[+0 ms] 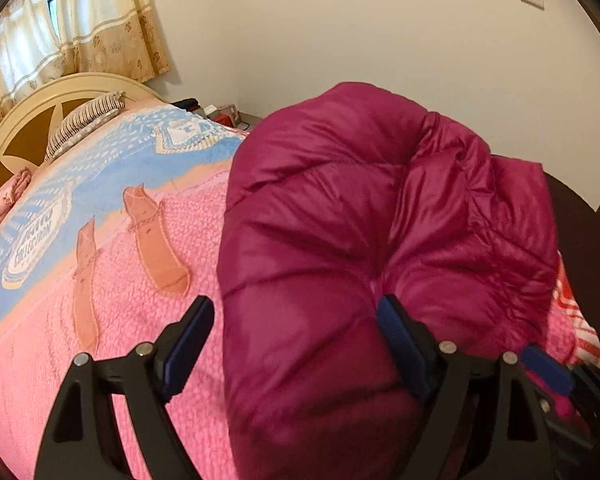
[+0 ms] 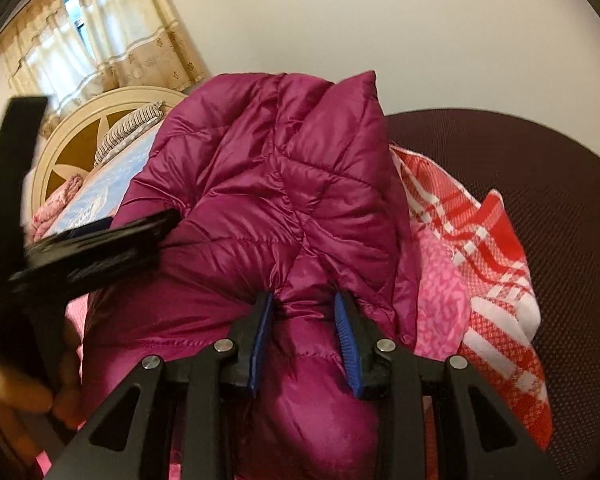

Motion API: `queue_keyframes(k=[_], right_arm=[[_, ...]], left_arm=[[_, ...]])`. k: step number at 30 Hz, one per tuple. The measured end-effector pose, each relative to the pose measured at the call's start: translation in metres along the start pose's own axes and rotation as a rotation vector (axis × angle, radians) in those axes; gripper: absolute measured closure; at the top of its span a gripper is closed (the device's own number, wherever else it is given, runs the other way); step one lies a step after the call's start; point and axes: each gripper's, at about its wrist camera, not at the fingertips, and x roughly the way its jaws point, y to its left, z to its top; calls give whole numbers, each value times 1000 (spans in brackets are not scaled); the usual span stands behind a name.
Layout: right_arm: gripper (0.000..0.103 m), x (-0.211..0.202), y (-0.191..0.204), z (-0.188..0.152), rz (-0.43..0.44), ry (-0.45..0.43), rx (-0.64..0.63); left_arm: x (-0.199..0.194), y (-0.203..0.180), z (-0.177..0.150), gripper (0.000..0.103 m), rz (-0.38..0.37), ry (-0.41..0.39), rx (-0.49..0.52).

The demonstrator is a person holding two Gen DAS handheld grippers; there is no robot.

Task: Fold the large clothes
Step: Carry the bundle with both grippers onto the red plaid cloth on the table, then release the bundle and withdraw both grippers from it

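A magenta quilted puffer jacket [image 1: 340,216] lies bunched in a thick roll on the pink bedspread [image 1: 100,320]; it also fills the right wrist view [image 2: 260,184]. My left gripper [image 1: 296,316] is open, its fingers wide apart on either side of the roll's near end, not squeezing it. My right gripper [image 2: 306,312] is shut on a fold of the jacket, the blue pads [image 2: 346,340] pinching the fabric. The left gripper's black frame [image 2: 80,244] shows at the left of the right wrist view. The right gripper's blue pad [image 1: 548,364] shows at the lower right of the left wrist view.
The bed has a cream headboard [image 1: 32,120] and a striped pillow [image 1: 84,120] at the far left. A red and white checked cloth [image 2: 492,256] lies beside the jacket on a dark mesh chair seat [image 2: 540,184]. A nightstand with small items [image 1: 220,114] stands by the wall.
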Motion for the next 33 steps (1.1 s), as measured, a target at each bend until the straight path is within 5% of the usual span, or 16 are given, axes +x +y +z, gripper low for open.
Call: queue_keyframes(k=[6,10,16,21,26,29,33], right_arm=[[70,17,20,3,-73,6,-47],[69,20,36,3,-120,-3,-84],[65,-7,56,-2,-176,-46,-104],[23,-52,75,-18,-235,-89,-133],[22,-75,71,-49,-245,-14,-177],[22,-95,67,-65,-243,-8,-191],[22,-146,75,-68,-236,-108,-223]], left_arm=[[-10,-1,-20,16,31,1,49],[-35,9,-30,16,-6,-5,-7],[-81,15,-67,8,-6,-68,52],[-80,22,-105,7,-39,34,10],[-78,16,-133,7,-21,121,26],[-96,18,-133,7,-32,83,19],[-140,20,-120,7,-26,-64,10]])
